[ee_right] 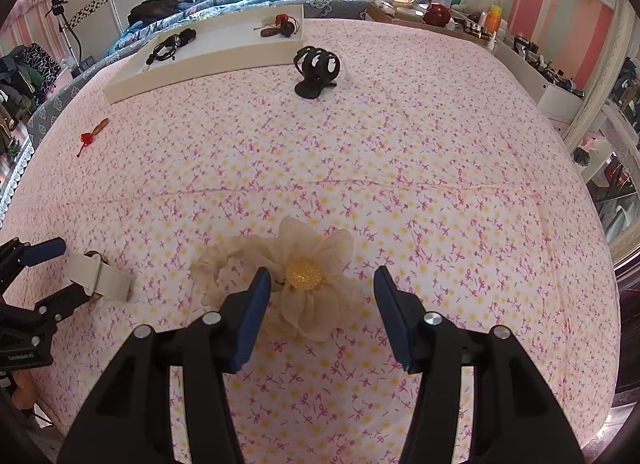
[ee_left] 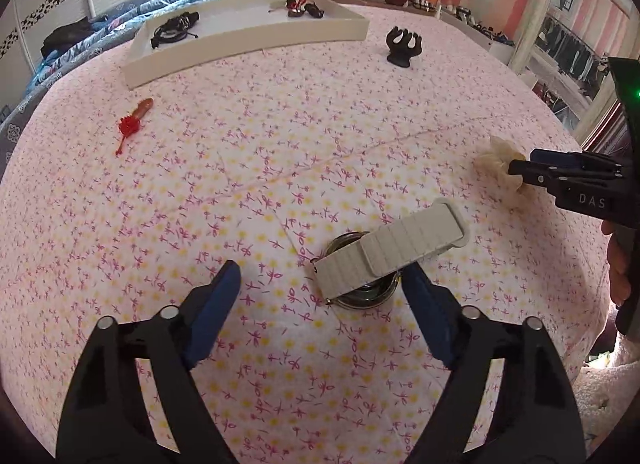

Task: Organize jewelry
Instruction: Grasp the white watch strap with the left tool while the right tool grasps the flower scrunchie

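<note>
Both released: left gripper [ee_left: 320, 284] straddling watch [ee_left: 394, 248], dial hidden under strap; right gripper [ee_right: 322, 288] over fabric flower [ee_right: 300, 284].

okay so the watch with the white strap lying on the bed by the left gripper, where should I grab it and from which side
Grip the folded white strap of the watch, probably across its narrow width, coming down from above. The strap loop stands up over the round metal case, which lies flat against the pink bedspread and offers little edge to pinch. The left gripper is open, and the strap already sits near its right finger.
</note>
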A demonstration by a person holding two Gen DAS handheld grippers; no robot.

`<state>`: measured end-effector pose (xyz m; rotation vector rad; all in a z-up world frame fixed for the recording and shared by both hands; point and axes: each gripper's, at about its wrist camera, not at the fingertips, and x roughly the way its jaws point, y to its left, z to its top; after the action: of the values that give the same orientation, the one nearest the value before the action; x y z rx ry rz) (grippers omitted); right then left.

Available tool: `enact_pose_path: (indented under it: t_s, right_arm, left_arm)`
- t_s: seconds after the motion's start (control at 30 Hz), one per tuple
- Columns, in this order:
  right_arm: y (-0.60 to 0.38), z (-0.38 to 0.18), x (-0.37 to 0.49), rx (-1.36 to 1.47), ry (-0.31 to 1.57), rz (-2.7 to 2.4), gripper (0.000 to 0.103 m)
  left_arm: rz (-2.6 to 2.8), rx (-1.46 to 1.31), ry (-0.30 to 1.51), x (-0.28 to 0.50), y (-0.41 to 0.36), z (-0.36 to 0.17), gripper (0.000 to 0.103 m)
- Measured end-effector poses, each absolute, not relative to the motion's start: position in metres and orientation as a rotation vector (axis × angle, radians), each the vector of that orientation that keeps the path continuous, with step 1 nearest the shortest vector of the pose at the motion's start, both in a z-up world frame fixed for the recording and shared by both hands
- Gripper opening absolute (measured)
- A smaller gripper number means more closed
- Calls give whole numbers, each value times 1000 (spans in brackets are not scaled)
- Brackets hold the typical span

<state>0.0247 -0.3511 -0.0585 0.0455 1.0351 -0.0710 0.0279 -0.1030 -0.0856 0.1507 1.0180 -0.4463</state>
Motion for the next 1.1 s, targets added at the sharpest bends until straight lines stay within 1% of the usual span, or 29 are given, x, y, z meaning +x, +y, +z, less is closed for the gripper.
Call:
enact_pose_path:
  t_s: [0.07,0.13,0.37,0.4,0.47,0.5,0.53,0.67,0.7,0.77,0.83,0.87,0.93,1.1]
  right_arm:
    - [-352,-60,25,46,1037,-69,54]
    - [-351,-60,25,41,1039,-67,54]
    - [-351,-65,25,52,1051,-49,52]
    - [-351,-66,25,53,1051,-45,46]
    - [-351,-67,25,61,1056,-34,43]
    - [-351,-67,25,62,1052,-34,39]
    - [-351,-67,25,62,1051,-33,34]
    - [-350,-69,25,59,1057,-21,27]
    - [-349,-70,25,56,1060,-18,25]
    - [-347,-71,26,48,1063,-13,22]
    - [-345,-71,26,40,1063,-8,15]
    - [-344,-71,26,35,1065,-6,15]
    - [-344,-71,26,29,1063,-6,13]
    - [-342,-71,26,17,1062,-4,12]
  left_arm:
    - [-447,149,1019,28,-103,-86,76]
    - [-450,148,1018,30,-104,-84,75]
    - [-475,159,1013,36,-114,-82,74]
    - [-477,162,1015,38,-116,-82,74]
    - [-483,160,1021,40,-117,-83,74]
    - [-489,156,1024,41,-118,-83,73]
    - [-492,153,1026,42,-119,-83,72]
    - [-519,154,1028,41,-123,-84,60]
    - [-522,157,1029,40,-124,-84,59]
    - [-535,156,1027,39,-125,-84,52]
    - [-553,153,1028,38,-127,-83,45]
    - [-559,153,1028,37,-128,-84,42]
    - [-569,158,1026,37,-130,-84,38]
    - [-568,159,1027,36,-132,-84,38]
